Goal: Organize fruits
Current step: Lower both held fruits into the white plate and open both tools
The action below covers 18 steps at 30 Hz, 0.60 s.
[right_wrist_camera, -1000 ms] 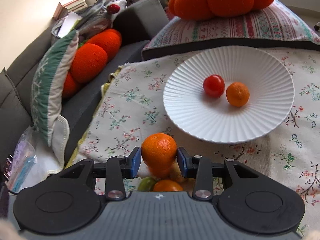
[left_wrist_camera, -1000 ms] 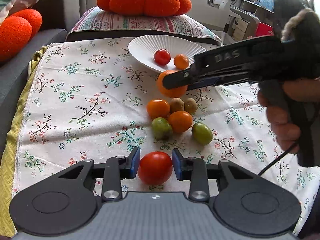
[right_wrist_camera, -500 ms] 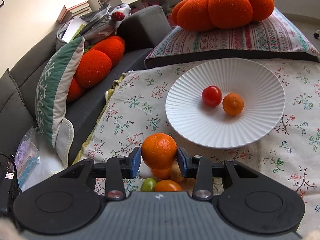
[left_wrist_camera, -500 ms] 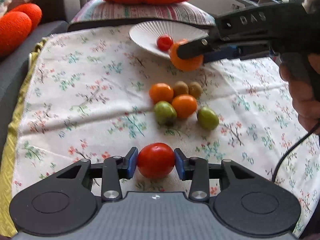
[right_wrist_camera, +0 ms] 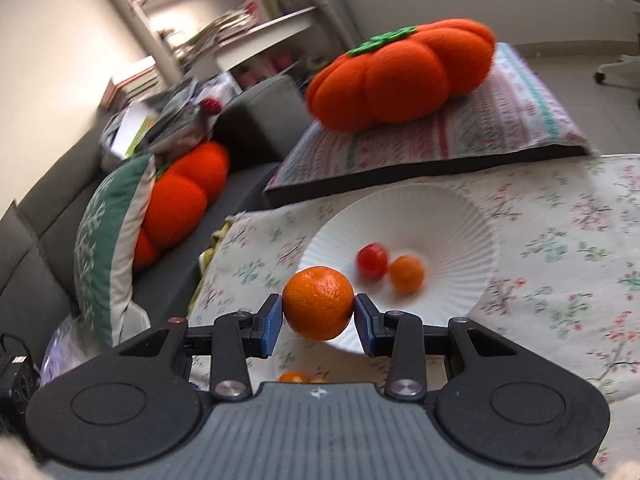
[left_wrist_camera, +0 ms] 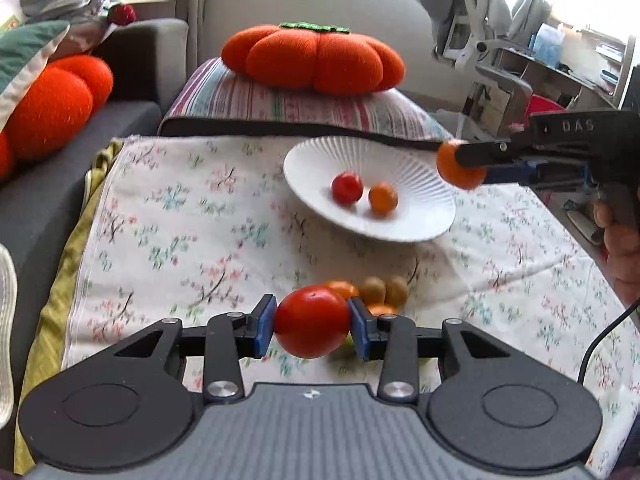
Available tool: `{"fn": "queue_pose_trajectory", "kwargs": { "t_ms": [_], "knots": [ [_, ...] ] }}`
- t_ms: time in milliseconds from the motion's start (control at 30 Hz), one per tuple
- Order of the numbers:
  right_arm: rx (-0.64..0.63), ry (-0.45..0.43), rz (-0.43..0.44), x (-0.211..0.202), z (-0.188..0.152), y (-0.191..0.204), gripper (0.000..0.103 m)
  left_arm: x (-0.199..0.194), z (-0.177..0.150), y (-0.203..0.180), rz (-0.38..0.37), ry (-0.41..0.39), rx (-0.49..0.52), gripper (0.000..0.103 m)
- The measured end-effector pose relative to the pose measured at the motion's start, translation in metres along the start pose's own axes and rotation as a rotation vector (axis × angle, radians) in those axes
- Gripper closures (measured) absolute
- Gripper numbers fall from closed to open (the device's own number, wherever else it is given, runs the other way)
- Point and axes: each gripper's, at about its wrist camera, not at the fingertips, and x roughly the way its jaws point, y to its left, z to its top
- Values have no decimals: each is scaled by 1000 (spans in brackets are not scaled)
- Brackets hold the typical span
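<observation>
Both loads have risen since 1.0 s ago. Left gripper (left_wrist_camera: 311,322) pinches tomato (left_wrist_camera: 311,321): soft, smooth; hold its equator lightly. Right gripper (right_wrist_camera: 318,303) clamps mandarin (right_wrist_camera: 318,303), firmer-skinned, near white fluted plate (left_wrist_camera: 316,152) rim at 3 o'clock.

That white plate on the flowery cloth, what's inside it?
The white plate holds a small red tomato and a small orange fruit, side by side. In the right wrist view, the held orange covers part of its near rim.
</observation>
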Motion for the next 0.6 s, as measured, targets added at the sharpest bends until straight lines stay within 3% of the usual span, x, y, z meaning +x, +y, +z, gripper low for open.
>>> {"fn": "queue_pose_trajectory", "kwargs": {
  "t_ms": [233, 600],
  "knots": [
    [45, -5, -69, 5, 3, -17, 67, 17, 18, -17, 11, -32, 56, 82],
    [112, 2, -173, 11, 8, -49, 67, 53, 52, -30, -5, -46, 48, 82]
  ]
}}
